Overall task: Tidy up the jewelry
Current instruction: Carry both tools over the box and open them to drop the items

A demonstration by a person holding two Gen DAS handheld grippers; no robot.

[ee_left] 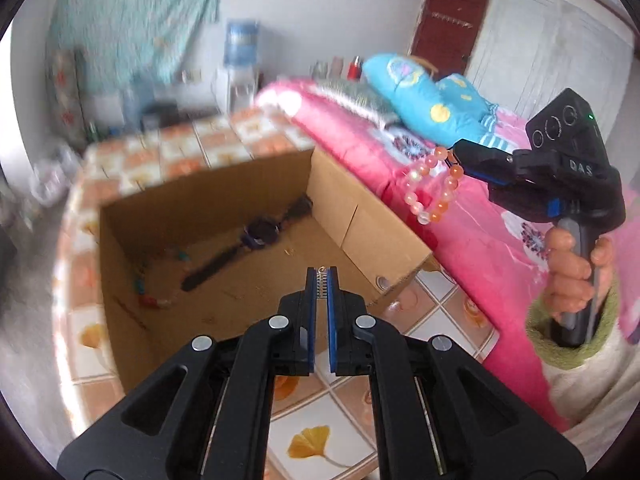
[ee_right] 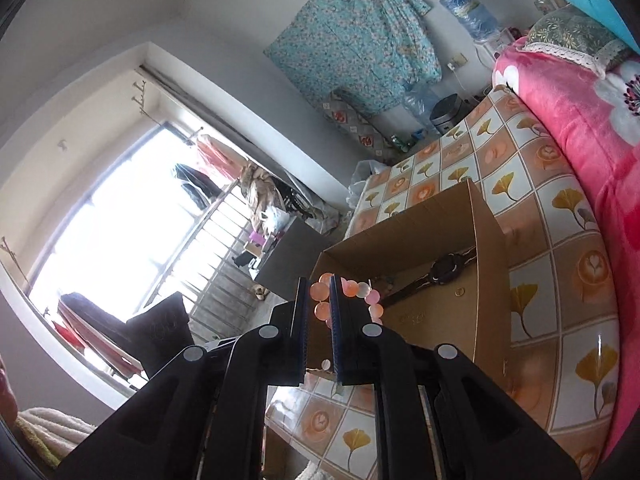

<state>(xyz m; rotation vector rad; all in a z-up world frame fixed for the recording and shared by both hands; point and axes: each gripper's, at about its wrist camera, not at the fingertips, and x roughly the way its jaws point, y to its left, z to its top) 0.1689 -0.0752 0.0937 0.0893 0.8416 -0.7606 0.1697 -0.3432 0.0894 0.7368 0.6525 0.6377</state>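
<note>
An open cardboard box (ee_left: 360, 216) (ee_right: 486, 240) stands on the tiled surface. Inside it lie a dark wristwatch (ee_left: 260, 234) (ee_right: 444, 270) and a blurred string of small coloured beads (ee_left: 146, 292). My left gripper (ee_left: 321, 276) hovers over the box's near rim, shut on a small silver chain piece (ee_left: 321, 280). My right gripper (ee_right: 318, 292) (ee_left: 458, 152) is raised to the right of the box, shut on a bracelet of pink and orange beads (ee_left: 432, 188) (ee_right: 352, 292), which dangles from its fingers.
A pink flowered blanket (ee_left: 460, 216) (ee_right: 580, 128) and a blue plush pillow (ee_left: 424, 96) lie beside the box. A person's hand (ee_left: 568, 276) in a green-cuffed sleeve holds the right gripper's handle. A water dispenser (ee_left: 240, 56) and hanging cloth (ee_right: 360, 36) are by the far wall.
</note>
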